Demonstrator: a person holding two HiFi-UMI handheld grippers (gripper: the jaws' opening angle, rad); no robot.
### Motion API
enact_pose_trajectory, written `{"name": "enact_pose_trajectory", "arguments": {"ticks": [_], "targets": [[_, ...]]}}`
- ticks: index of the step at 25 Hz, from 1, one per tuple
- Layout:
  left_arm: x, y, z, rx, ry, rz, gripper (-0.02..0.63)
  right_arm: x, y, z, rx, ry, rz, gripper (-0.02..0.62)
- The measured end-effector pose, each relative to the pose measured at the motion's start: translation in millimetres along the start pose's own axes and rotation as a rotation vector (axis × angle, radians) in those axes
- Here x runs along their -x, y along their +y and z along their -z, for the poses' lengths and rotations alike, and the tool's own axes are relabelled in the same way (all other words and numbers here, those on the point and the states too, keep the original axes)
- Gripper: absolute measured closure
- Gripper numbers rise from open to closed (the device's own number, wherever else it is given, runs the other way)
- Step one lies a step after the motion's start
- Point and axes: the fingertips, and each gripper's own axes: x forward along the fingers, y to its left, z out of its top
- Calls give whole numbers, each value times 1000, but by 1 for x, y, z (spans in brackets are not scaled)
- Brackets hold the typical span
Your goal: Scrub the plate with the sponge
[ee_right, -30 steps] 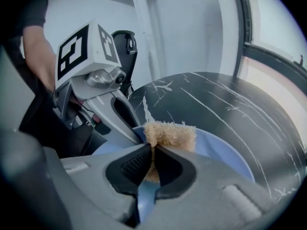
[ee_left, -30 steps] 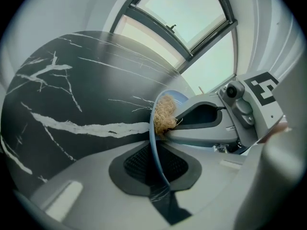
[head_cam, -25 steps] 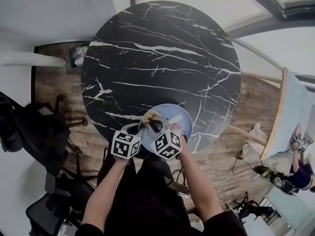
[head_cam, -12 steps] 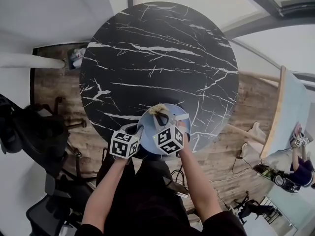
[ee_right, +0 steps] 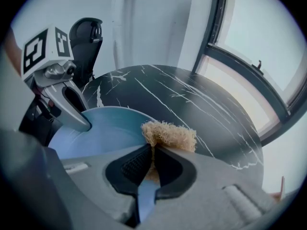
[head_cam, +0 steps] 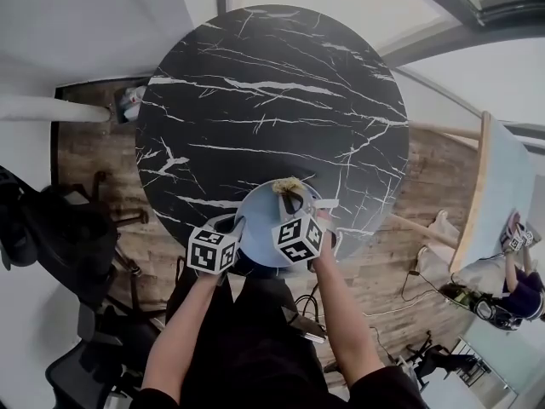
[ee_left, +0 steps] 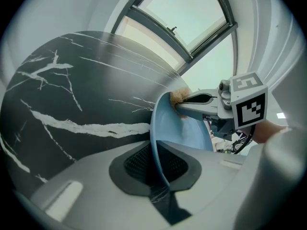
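**Head view.** Plate (head_cam: 260, 228) sits at the near edge of the dark marble surface (head_cam: 255, 100). Left gripper (head_cam: 238, 226) is at its left rim. Right gripper (head_cam: 294, 199) is over the plate, with the sponge (head_cam: 288, 185) at the far rim.

**Left gripper view.** Jaws are narrow, clamped on the plate rim (ee_left: 154, 143), which runs edge-on between the pads. Likely purpose: to anchor the plate so rubbing cannot slide it off the nearby edge. I cannot tell whether it lies flat or tipped.

**Right gripper view.** Jaws are closed on the sponge's rear (ee_right: 169, 134), and the fibrous front sticks out past the tips onto the plate's far rim. Gripping it at the back probably leaves the free part to scrub and keeps the jaws off the plate.
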Motion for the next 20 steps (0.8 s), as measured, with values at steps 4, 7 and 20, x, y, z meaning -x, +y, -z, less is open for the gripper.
{"name": "enact_pose_trajectory", "arguments": {"ticks": [4,7,20], "targets": [[0,0,0,6,-6,2,574,3,-10,15,42,56,53,572],[0,0,-1,19,-12,3,575,6,-15,27,83,101,91,572],[0,1,-2,75,-45,0,584,31,-7,88,153,283,134,572]]}}
